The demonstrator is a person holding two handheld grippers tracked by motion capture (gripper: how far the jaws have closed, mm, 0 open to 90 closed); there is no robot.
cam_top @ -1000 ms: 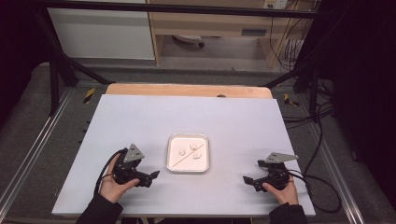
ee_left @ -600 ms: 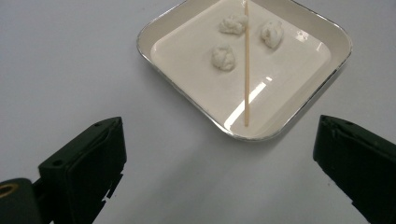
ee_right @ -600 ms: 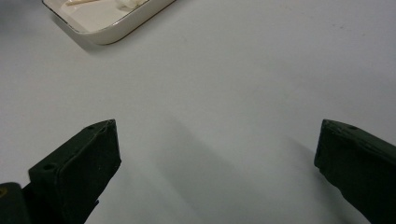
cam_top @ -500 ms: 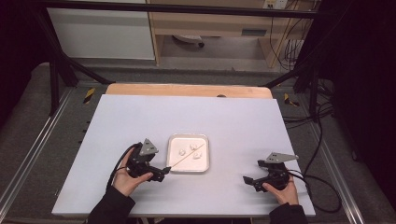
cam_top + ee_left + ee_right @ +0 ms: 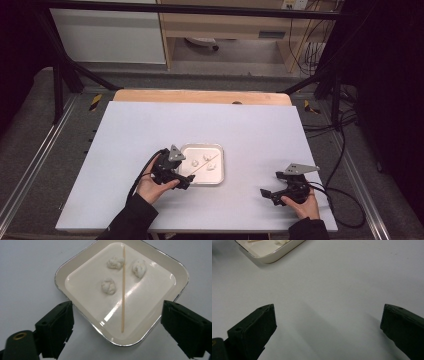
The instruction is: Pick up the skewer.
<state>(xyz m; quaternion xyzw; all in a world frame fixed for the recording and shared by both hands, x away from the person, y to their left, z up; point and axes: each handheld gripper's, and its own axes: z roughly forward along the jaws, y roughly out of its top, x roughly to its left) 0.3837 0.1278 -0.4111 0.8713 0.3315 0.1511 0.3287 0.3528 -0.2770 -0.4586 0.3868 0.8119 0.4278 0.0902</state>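
1. The skewer (image 5: 123, 290), a thin pale wooden stick, lies flat inside the tray (image 5: 75, 267), running straight from the far corner toward the near one, its near tip close to the near rim
2. 3 small white lumps (image 5: 109, 286) sit around its far half: 2 on one side of it, 1 on the other, the farthest one touching or almost touching the stick
3. The tray is shallow, square with rounded corners, cream inside with a shiny metal rim, and stands near the middle of the white table (image 5: 125, 130)
4. The left gripper (image 5: 117, 322) hangs over the tray's near corner; its jaws have just been closing a little, yet gape wide with nothing pressed between them
5. I judge this the approach to the skewer: next, lower onto its near end and close squarely across the thin stick
6. The right gripper (image 5: 328, 320) rests well apart, jaws spread over bare table
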